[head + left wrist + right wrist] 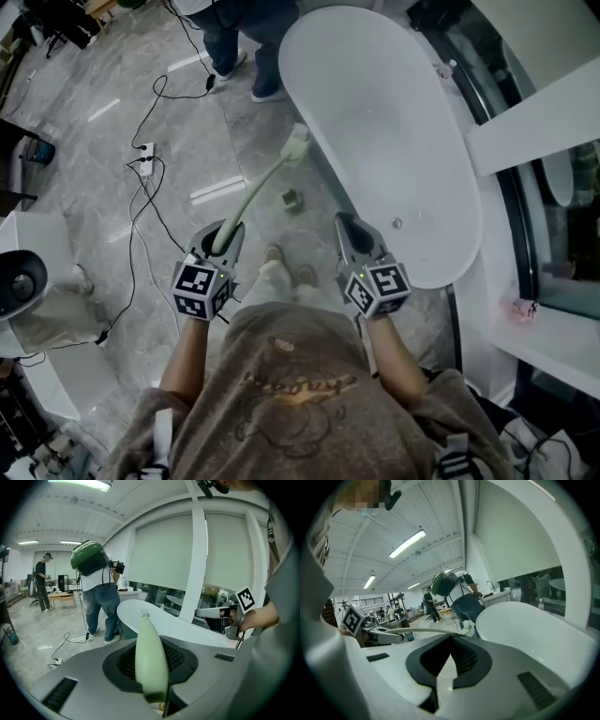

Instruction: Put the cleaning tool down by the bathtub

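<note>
The cleaning tool is a long pale green brush. Its curved handle (251, 192) runs up and right from my left gripper (223, 236) to the brush head (297, 144), which is close to the left rim of the white oval bathtub (394, 112). Whether the head touches the floor I cannot tell. In the left gripper view the thick green handle (150, 660) is clamped between the jaws and points at the bathtub (140, 611). My right gripper (351, 231) hovers beside the tub's near end, shut and holding nothing; its own view shows the tub (525, 625) just ahead.
A black cable and white power strip (144, 156) lie on the grey marble floor at left. A person's feet (246, 67) stand at the tub's far end. A small dark object (292, 200) lies on the floor near the tub. My shoes (274, 253) are between the grippers.
</note>
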A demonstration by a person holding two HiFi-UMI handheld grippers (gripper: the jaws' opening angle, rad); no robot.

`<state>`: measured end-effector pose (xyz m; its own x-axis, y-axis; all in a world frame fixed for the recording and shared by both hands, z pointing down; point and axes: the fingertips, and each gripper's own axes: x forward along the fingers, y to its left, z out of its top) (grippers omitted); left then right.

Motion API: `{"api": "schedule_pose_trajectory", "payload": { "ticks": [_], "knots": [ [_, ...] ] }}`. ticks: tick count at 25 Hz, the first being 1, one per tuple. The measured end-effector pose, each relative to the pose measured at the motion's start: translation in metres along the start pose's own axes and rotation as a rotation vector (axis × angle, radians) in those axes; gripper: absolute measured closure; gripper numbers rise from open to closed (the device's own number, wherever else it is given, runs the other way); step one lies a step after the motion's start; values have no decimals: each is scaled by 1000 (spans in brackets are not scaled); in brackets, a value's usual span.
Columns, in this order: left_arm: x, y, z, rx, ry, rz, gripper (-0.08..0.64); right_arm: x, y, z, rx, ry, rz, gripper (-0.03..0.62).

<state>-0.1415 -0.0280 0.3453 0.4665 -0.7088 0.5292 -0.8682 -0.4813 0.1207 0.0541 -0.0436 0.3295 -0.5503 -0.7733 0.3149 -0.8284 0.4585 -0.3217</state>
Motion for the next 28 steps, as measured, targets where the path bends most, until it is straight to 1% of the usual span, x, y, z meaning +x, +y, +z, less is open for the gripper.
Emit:
{"api": "schedule_pose_trajectory", "payload": {
  "ticks": [5,10,16,22,28],
  "knots": [
    [25,18,-6,-1,22,-19,488,25,-10,-3,17,4,-29,591],
    [50,28,-23,-3,86,-41,488,48,-20,-12,24,15,-45,591],
    [82,46,-37,7,83,-48,488,77,-39,-28,41,24,-65,591],
    [112,62,-73,15,138,-60,488,99,-55,-54,58,35,-90,591],
    [145,75,-109,40,169,-79,488,122,-65,-83,62,32,-104,591]
  ]
}}
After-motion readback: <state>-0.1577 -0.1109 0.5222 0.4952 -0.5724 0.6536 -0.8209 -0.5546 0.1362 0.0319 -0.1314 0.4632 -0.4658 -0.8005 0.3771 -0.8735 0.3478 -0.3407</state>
